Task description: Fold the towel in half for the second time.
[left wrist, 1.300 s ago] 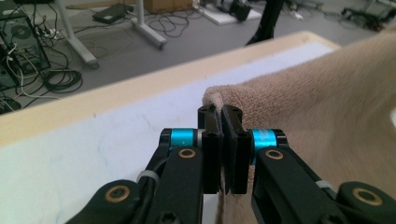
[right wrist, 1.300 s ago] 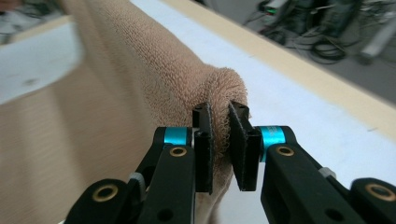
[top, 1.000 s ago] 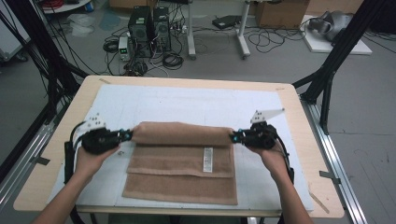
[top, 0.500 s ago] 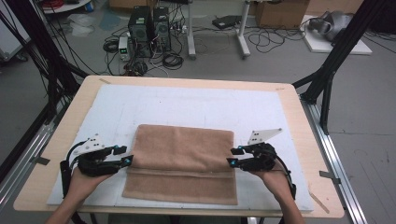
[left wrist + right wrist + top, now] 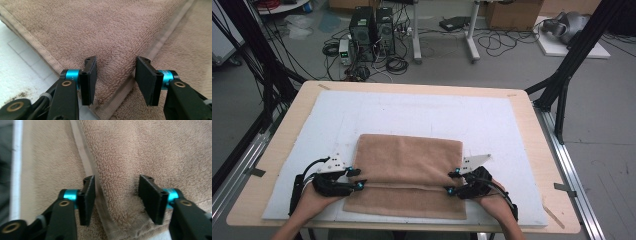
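Observation:
A tan towel (image 5: 409,175) lies folded on the white mat (image 5: 412,115), its upper layer ending just short of the near edge. My left gripper (image 5: 358,179) sits at the towel's left edge and my right gripper (image 5: 450,182) at its right edge. In the left gripper view the left gripper (image 5: 115,75) is open over the towel (image 5: 112,32) and its hem; its jaws opened and have just been closing slightly. In the right gripper view the right gripper (image 5: 116,195) has just opened, with the towel's (image 5: 150,150) folded edge loose between the pads.
The mat covers a wooden table (image 5: 532,130) with bare wood around it. Black frame legs (image 5: 562,85) rise at the right and left. Computer towers (image 5: 372,27) and cables sit on the floor beyond the far edge.
Both hands came toward the near edge and down, laying the raised towel fold flat over the lower layer. Both grippers let go of the towel and now stand open.

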`<state>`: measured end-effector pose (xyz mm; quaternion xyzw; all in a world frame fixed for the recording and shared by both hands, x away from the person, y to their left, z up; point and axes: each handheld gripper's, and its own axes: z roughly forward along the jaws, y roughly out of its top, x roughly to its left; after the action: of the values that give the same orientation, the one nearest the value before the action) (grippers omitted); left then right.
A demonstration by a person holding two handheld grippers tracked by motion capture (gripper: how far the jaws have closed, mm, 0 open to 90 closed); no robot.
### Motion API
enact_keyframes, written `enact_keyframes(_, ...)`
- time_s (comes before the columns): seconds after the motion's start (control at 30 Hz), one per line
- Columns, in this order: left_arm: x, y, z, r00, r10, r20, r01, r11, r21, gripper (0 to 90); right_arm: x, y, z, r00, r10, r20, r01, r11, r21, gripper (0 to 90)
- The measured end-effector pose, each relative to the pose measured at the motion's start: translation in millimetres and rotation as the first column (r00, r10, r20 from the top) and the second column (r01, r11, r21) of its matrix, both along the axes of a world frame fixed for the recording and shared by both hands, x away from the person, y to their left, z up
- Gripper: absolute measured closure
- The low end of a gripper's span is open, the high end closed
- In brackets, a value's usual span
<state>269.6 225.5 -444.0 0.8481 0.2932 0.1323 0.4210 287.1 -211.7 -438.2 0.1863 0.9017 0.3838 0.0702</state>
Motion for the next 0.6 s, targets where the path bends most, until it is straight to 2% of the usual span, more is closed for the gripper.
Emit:
enact_keyframes(0.03,-1.7,-0.8,-0.7,0.9997,0.010,0.024,-0.010,0.9998,0.016,62.8,-2.0,0.7,0.1,0.9995,-0.010,0.029,0.010,0.9997,-0.020,58.5)
enact_keyframes(0.1,-3.5,-0.9,-1.3,0.9984,0.022,0.052,-0.023,0.9995,0.022,76.7,-2.9,1.0,0.2,0.9990,-0.024,0.038,0.025,0.9994,-0.023,71.4)
enact_keyframes(0.13,-2.7,-0.7,-0.7,0.9987,0.024,0.045,-0.025,0.9996,0.013,82.1,-1.9,0.0,0.9,0.9993,-0.020,0.032,0.021,0.9997,-0.015,76.4)
enact_keyframes(0.2,-2.1,-0.8,2.5,0.9990,0.030,0.032,-0.030,0.9995,0.003,84.5,2.2,-2.2,4.2,0.9994,-0.031,-0.018,0.031,0.9994,0.012,80.5)
enact_keyframes(0.23,-2.7,0.0,5.7,0.9991,0.031,0.029,-0.030,0.9994,-0.015,84.8,2.0,-2.3,6.7,0.9995,-0.031,-0.009,0.031,0.9995,0.003,80.7)
enact_keyframes(0.3,-6.6,5.7,16.3,0.9993,0.029,0.022,-0.027,0.9971,-0.071,84.9,0.0,-3.7,17.1,0.9997,-0.026,0.003,0.026,0.9995,0.017,80.8)
enact_keyframes(0.37,-15.2,11.0,27.6,0.9993,0.020,0.031,-0.017,0.9934,-0.113,85.0,-6.0,-7.5,31.7,0.9999,-0.014,0.009,0.013,0.9982,0.058,80.8)
enact_keyframes(0.4,-21.2,12.7,32.4,0.9993,0.009,0.037,-0.004,0.9927,-0.121,85.0,-11.0,-9.4,39.4,1.0000,0.000,0.002,0.000,0.9968,0.080,80.8)
enact_keyframes(0.47,-34.0,14.6,37.8,0.9986,-0.019,0.050,0.025,0.9931,-0.114,85.0,-22.9,-11.5,51.0,0.9994,0.033,0.006,-0.033,0.9961,0.082,80.6)
enact_keyframes(0.5,-40.3,14.7,37.8,0.9988,-0.031,0.039,0.035,0.9921,-0.120,85.0,-28.3,-11.8,52.5,0.9980,0.062,-0.014,-0.061,0.9951,0.078,80.5)
enact_keyframes(0.57,-50.6,13.3,32.6,0.9963,-0.084,0.020,0.085,0.9911,-0.102,84.2,-39.4,-11.8,47.9,0.9941,0.103,-0.032,-0.102,0.9939,0.042,77.1)
enact_keyframes(0.6,-53.5,11.7,27.8,0.9949,-0.101,0.002,0.100,0.9902,-0.097,80.0,-42.1,-12.4,42.0,0.9907,0.118,-0.067,-0.116,0.9924,0.040,68.6)
